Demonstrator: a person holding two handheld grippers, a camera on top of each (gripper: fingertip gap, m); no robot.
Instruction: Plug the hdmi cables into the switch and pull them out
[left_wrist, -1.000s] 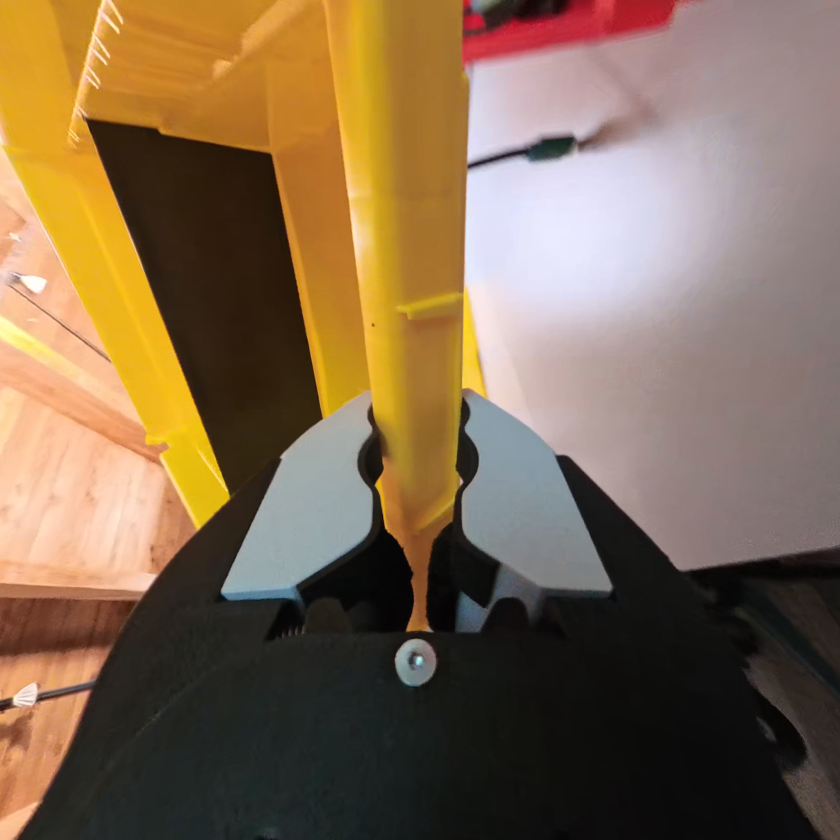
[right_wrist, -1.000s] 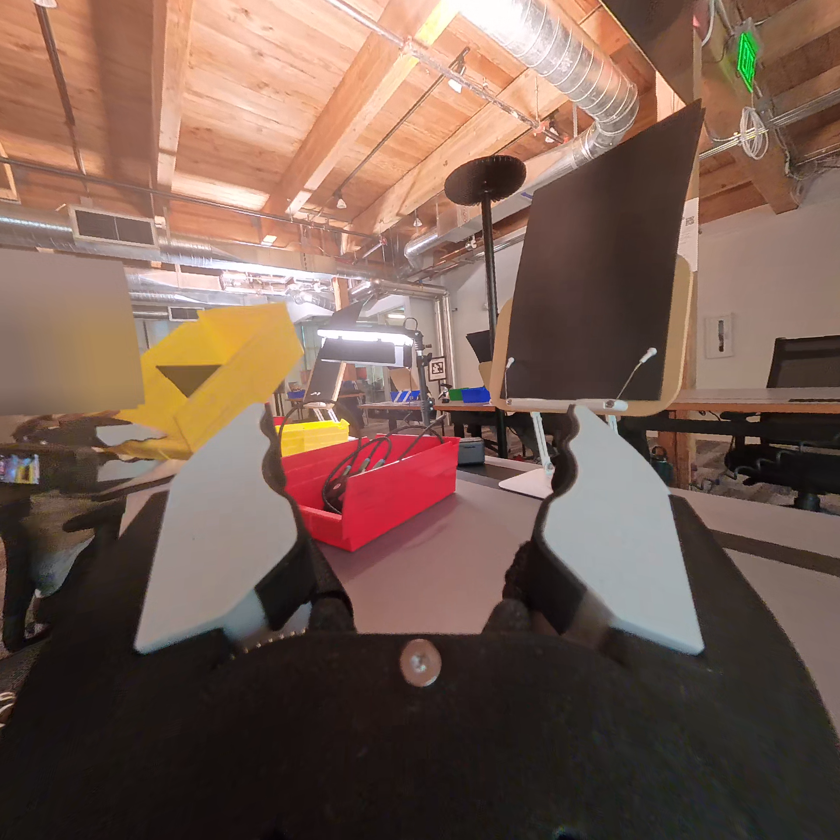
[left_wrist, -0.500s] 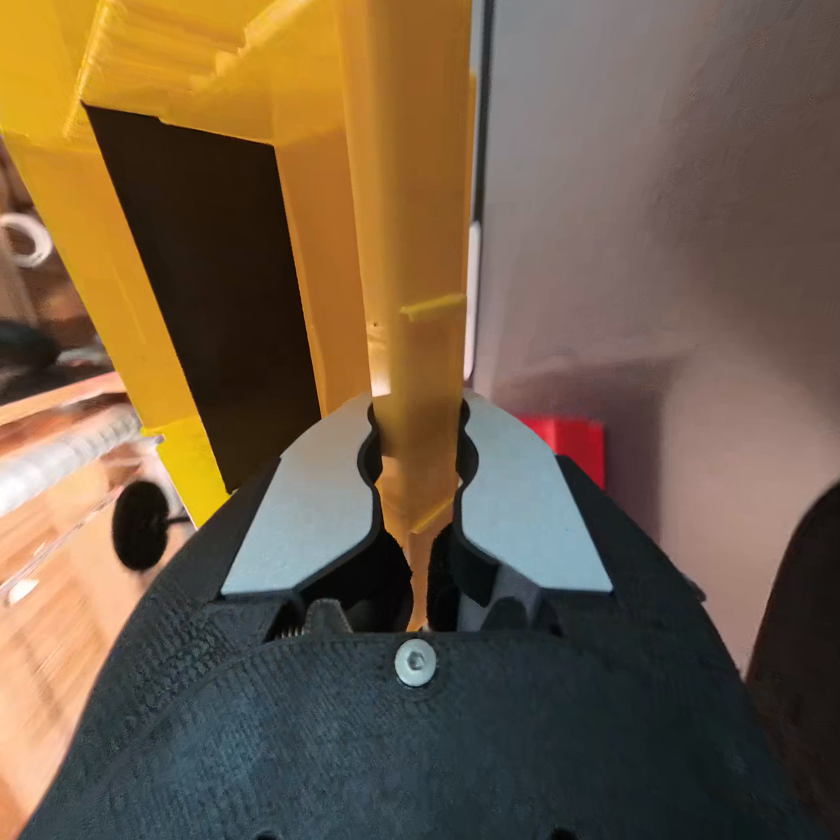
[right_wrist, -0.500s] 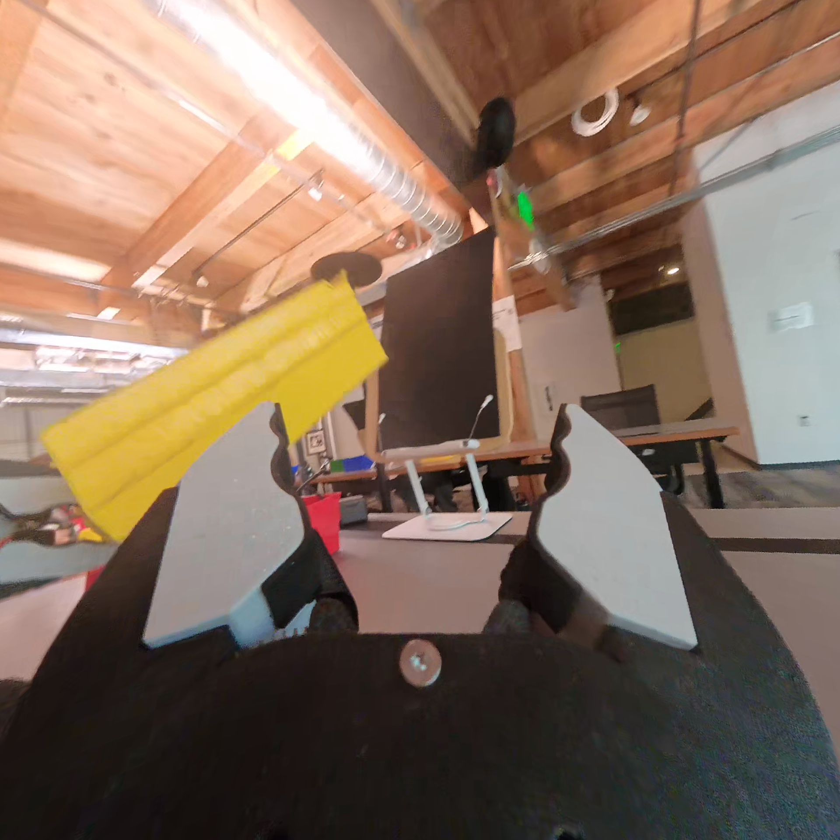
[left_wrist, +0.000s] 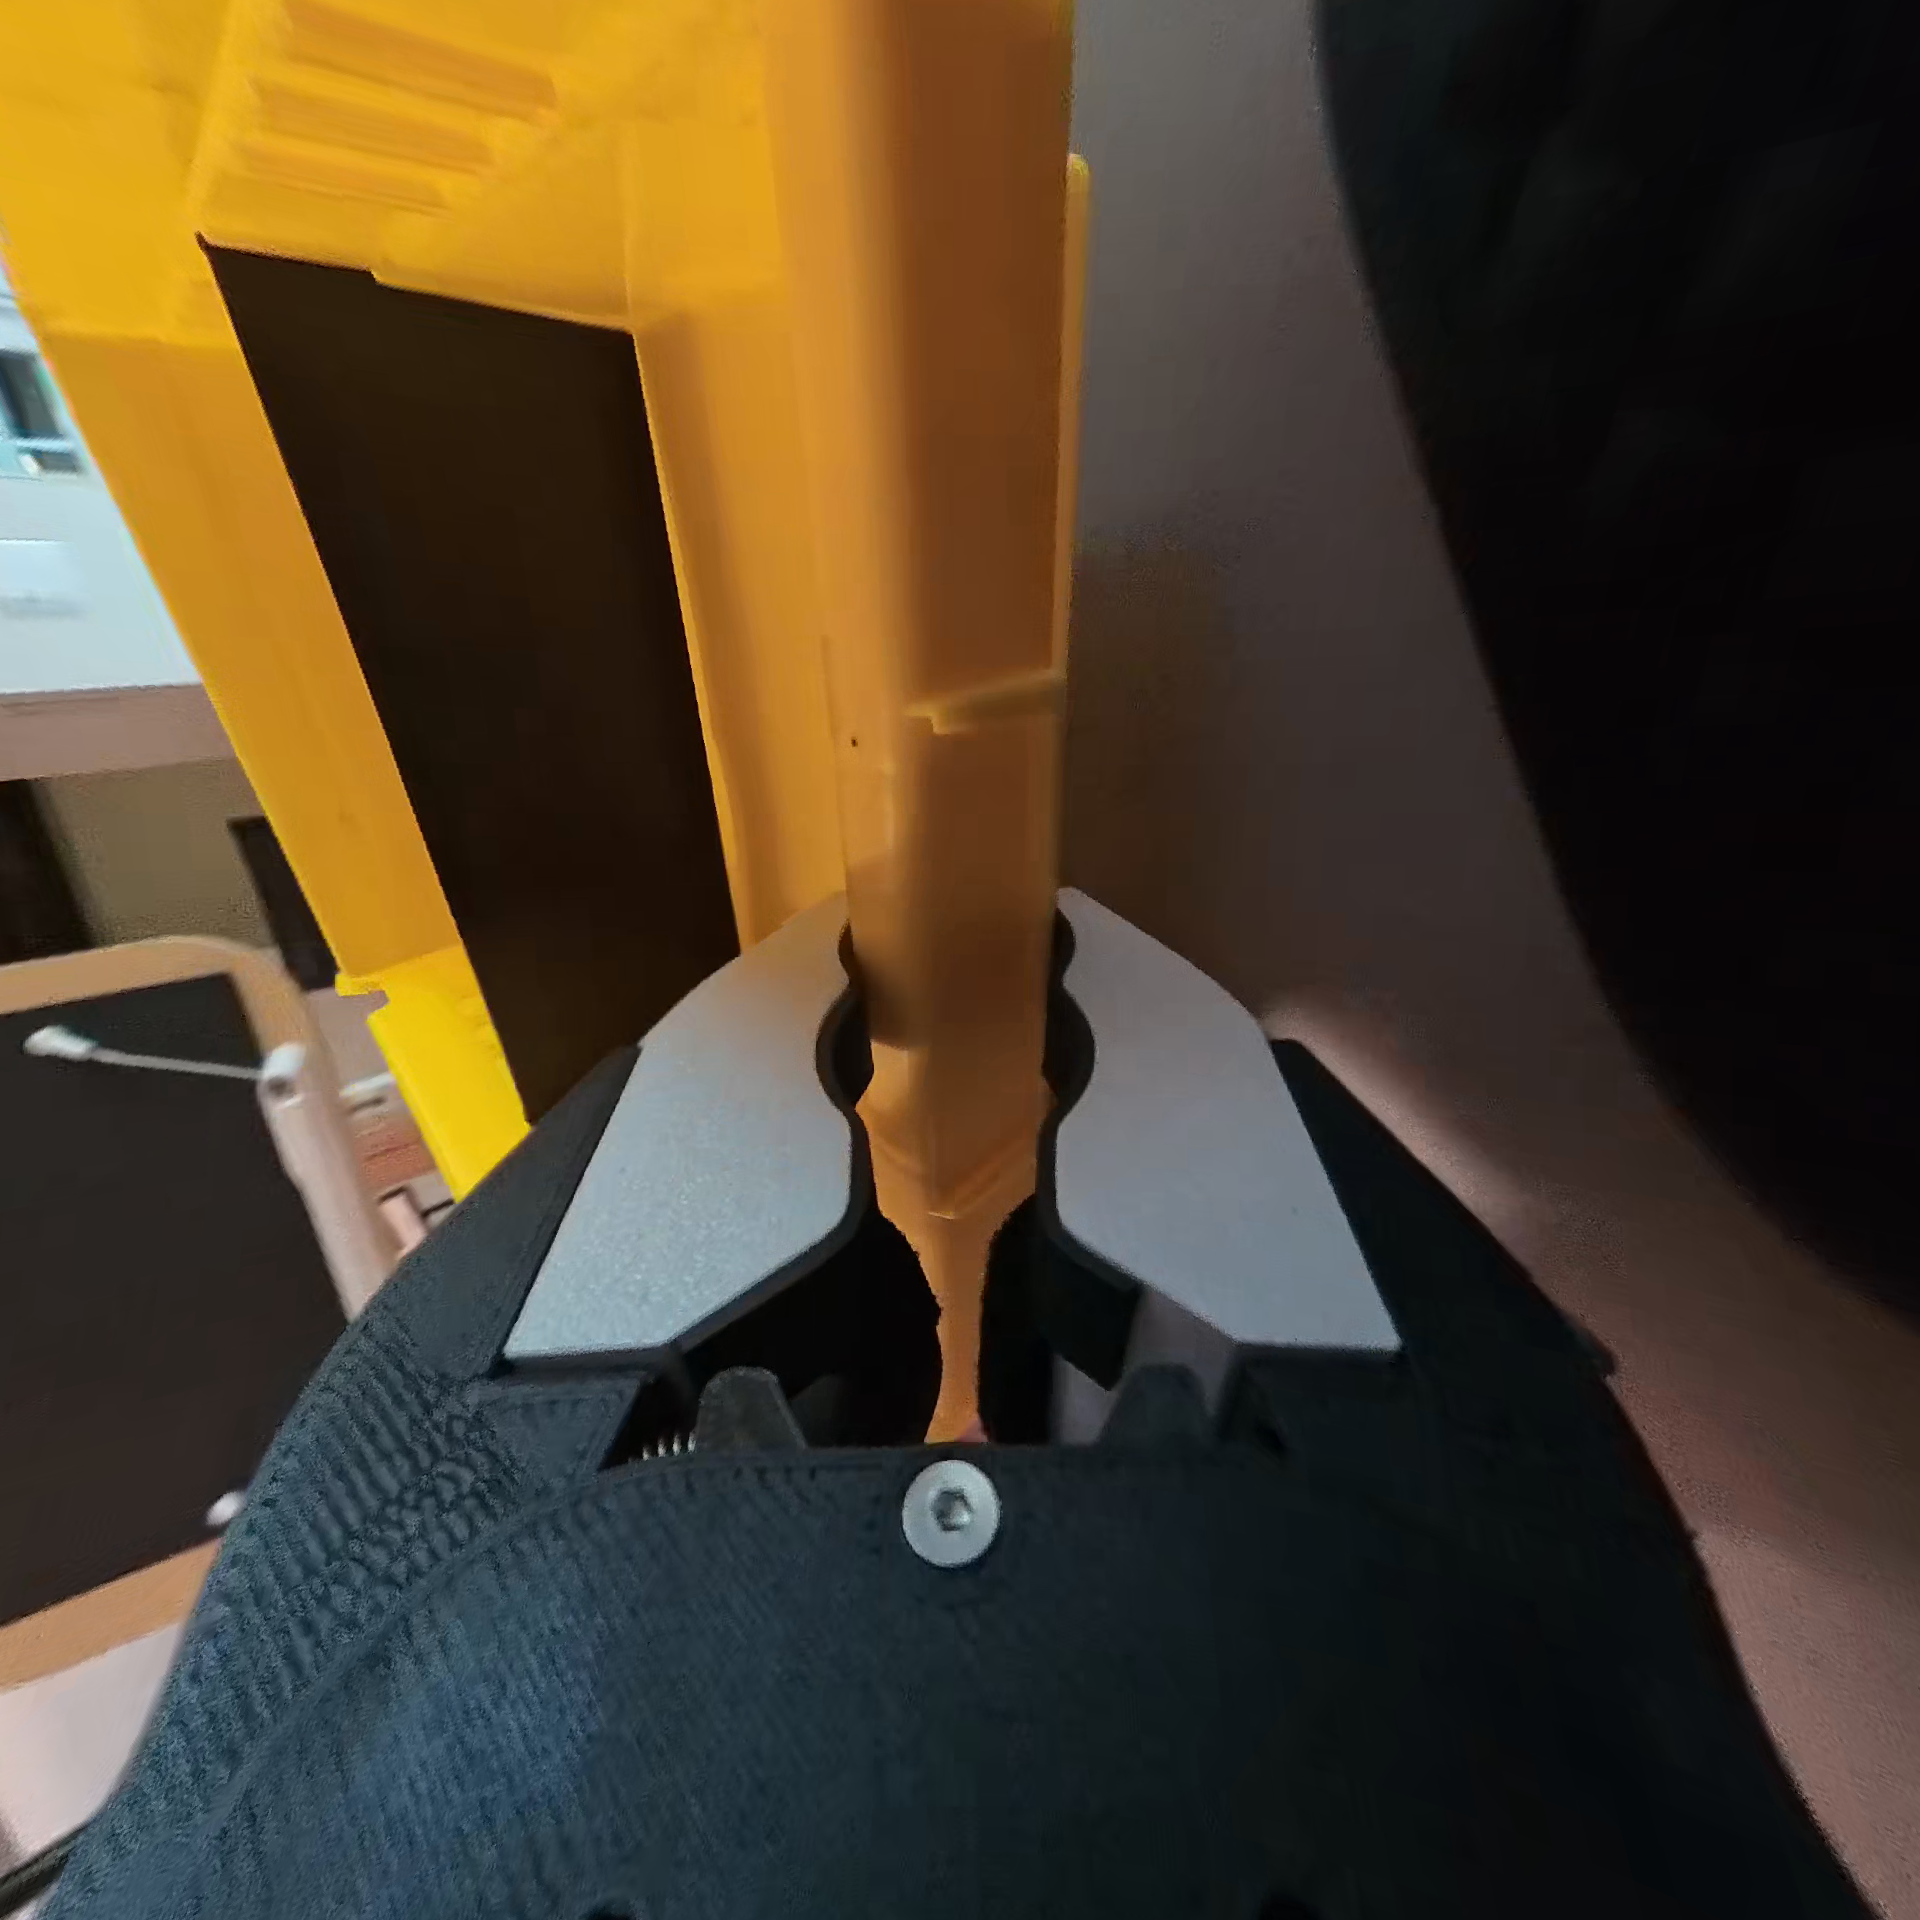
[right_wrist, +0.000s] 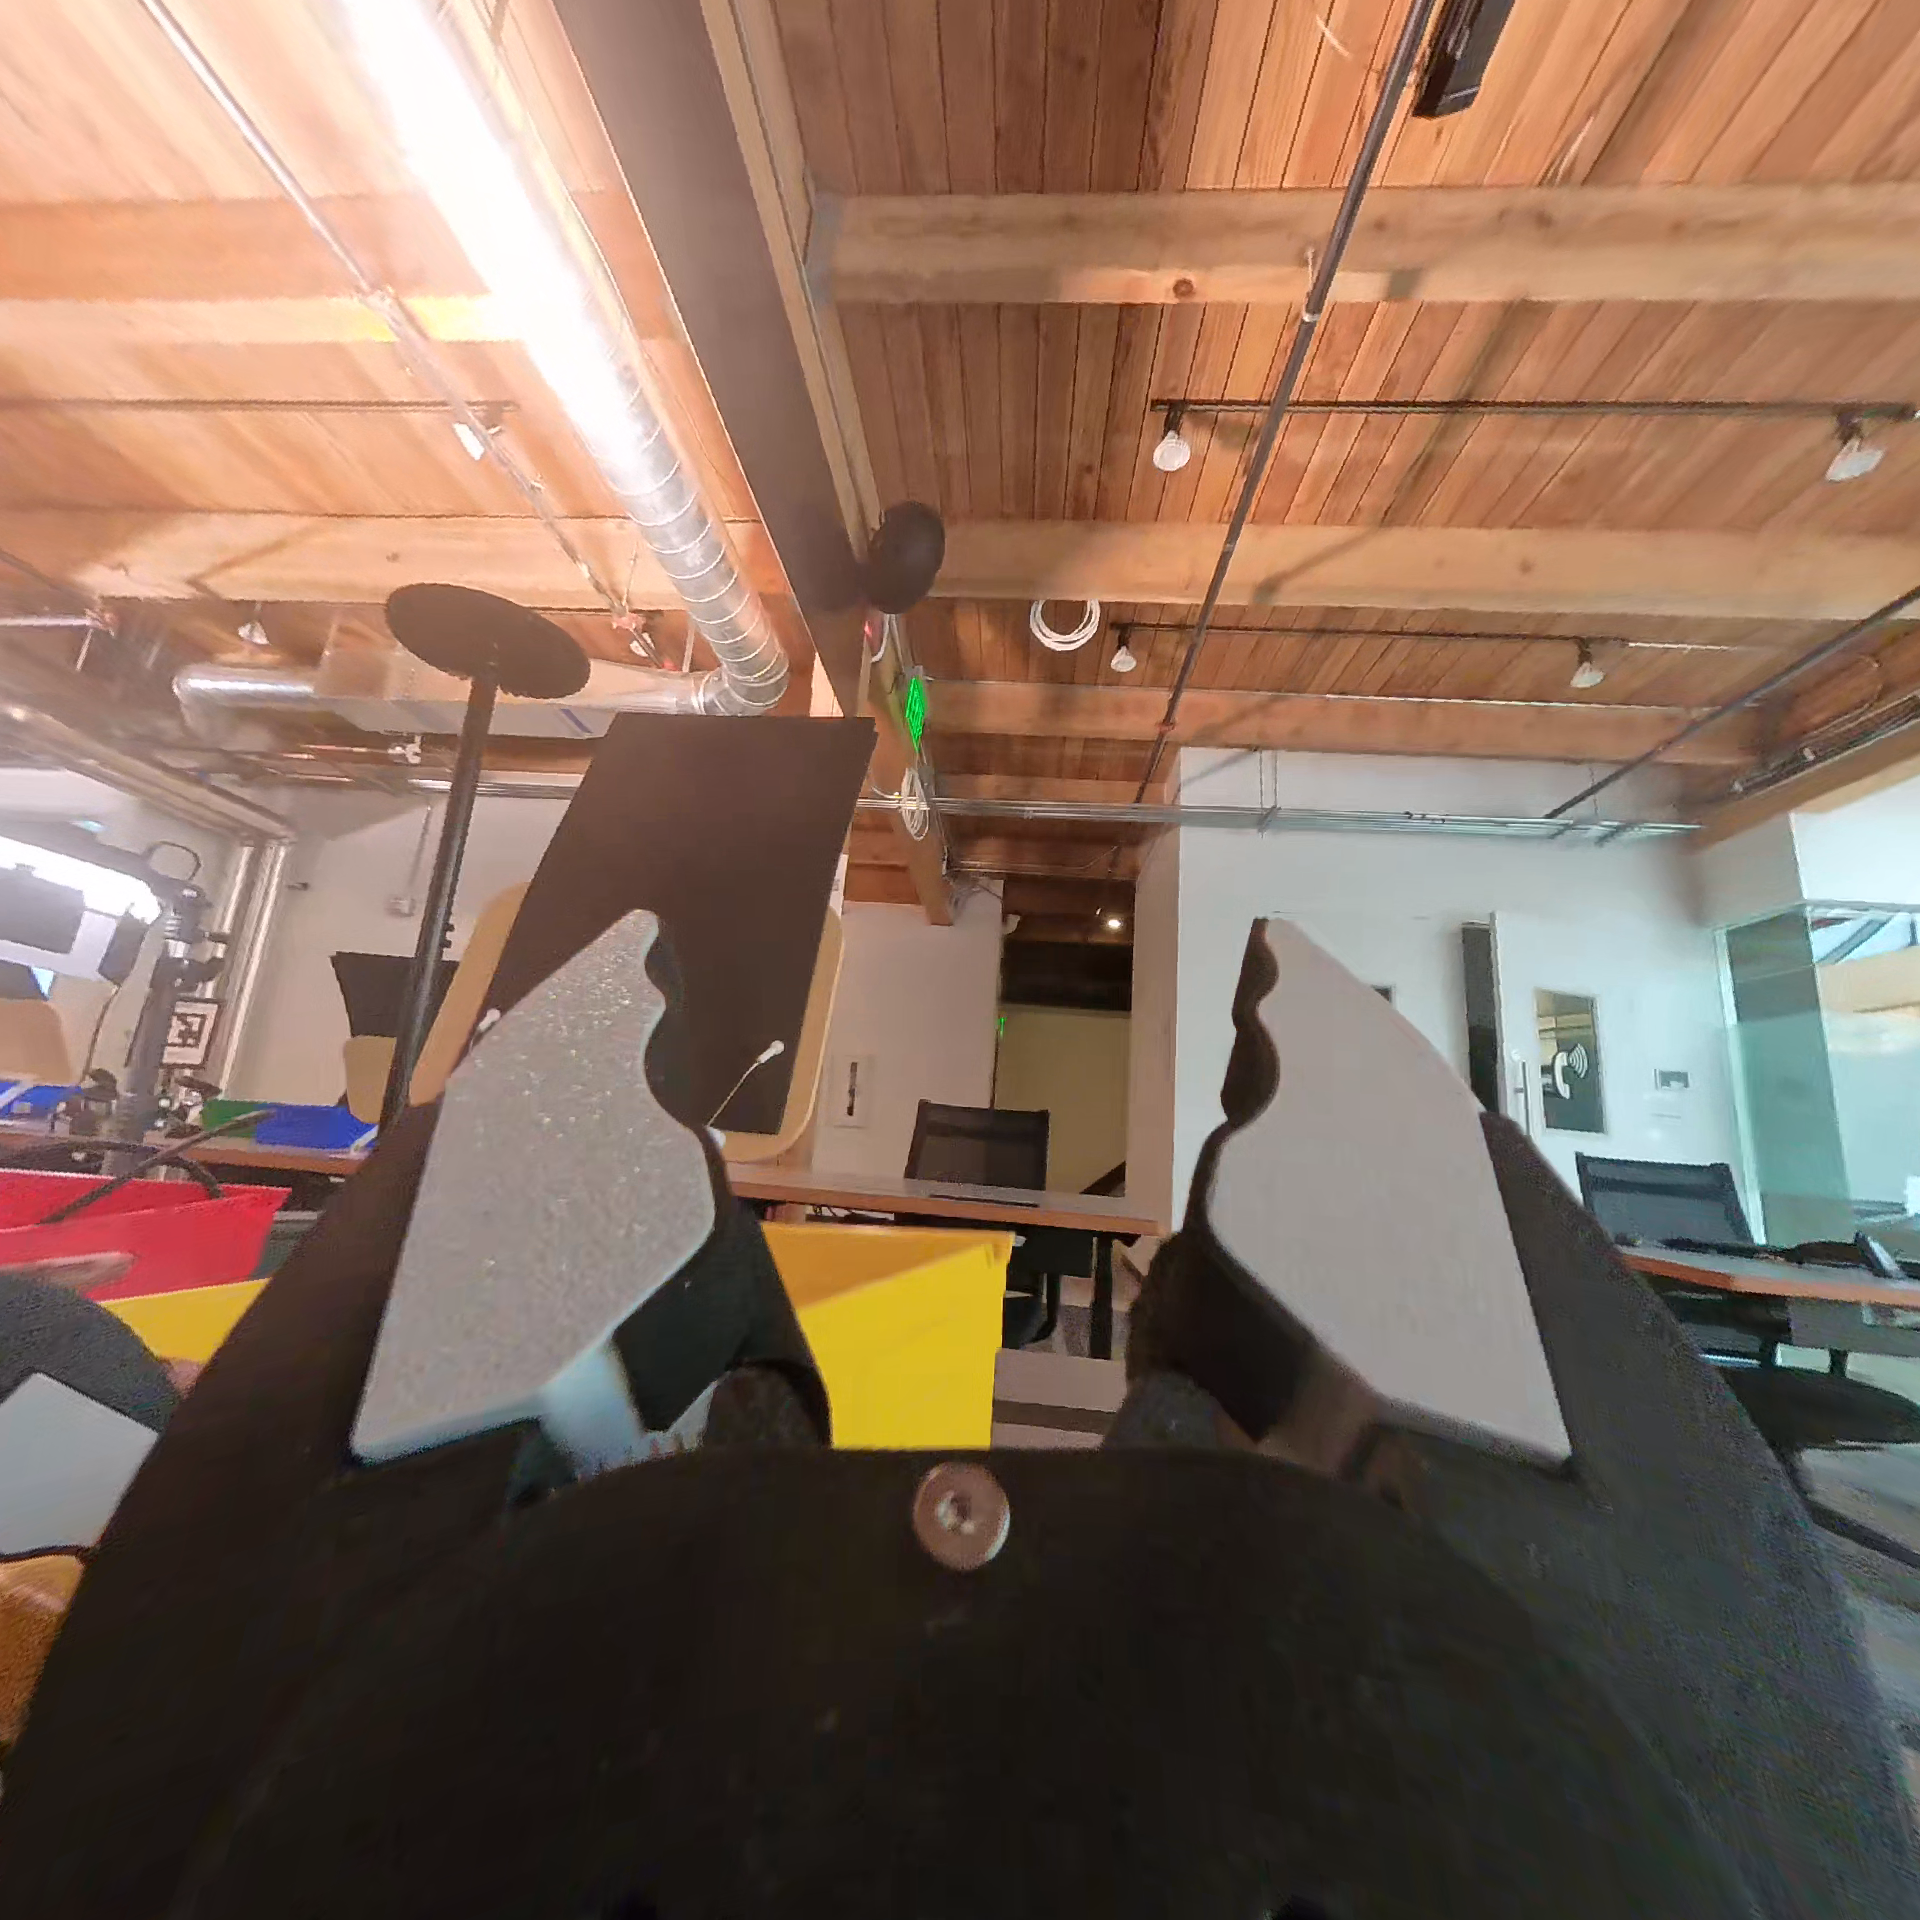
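My left gripper (left_wrist: 951, 935) is shut on the side wall of a yellow plastic bin (left_wrist: 935, 520); the wall runs straight ahead between the jaws and the bin's dark opening lies to the left. The same yellow bin (right_wrist: 894, 1340) shows low in the right wrist view, just behind my right gripper (right_wrist: 956, 956), which is open, empty and tilted up toward the ceiling. No HDMI cable or switch is visible in either view.
A red bin (right_wrist: 135, 1236) sits at the left behind the yellow one. A black panel on a light stand (right_wrist: 707, 894) rises behind. A large dark shape (left_wrist: 1662, 520) fills the upper right of the left wrist view. Desks and chairs (right_wrist: 1662, 1236) stand far off.
The yellow bin, still clamped in my left gripper, has swung down from high at the left to low and level in front of the right gripper. My right gripper has tilted further up.
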